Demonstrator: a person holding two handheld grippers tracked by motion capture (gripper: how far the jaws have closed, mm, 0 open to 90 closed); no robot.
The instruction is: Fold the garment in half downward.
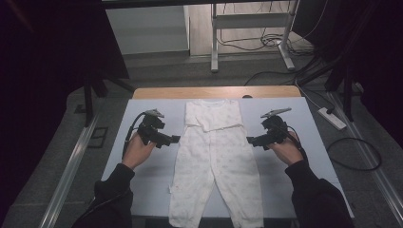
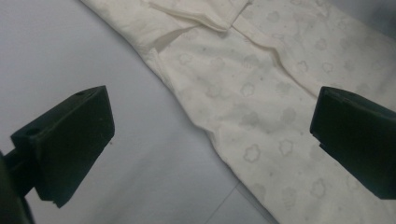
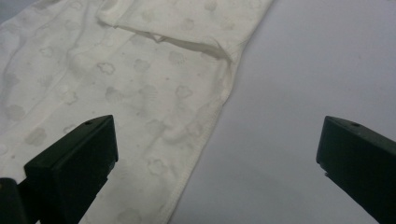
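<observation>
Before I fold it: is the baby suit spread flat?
Mostly spread: baby suit lies flat, legs apart, with its top part folded down.

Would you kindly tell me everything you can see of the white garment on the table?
The garment is a small cream one-piece, or a top over trousers, of thin soft fabric printed with faint cloud shapes. It lies flat and spread on the pale table, neck end far, two legs toward the person, reaching the near edge. The upper part is folded, its hem overlapping the waist. Seams run along the edges. The left tongs and right tongs are open, one at each side of the waist, neither gripping it.
</observation>
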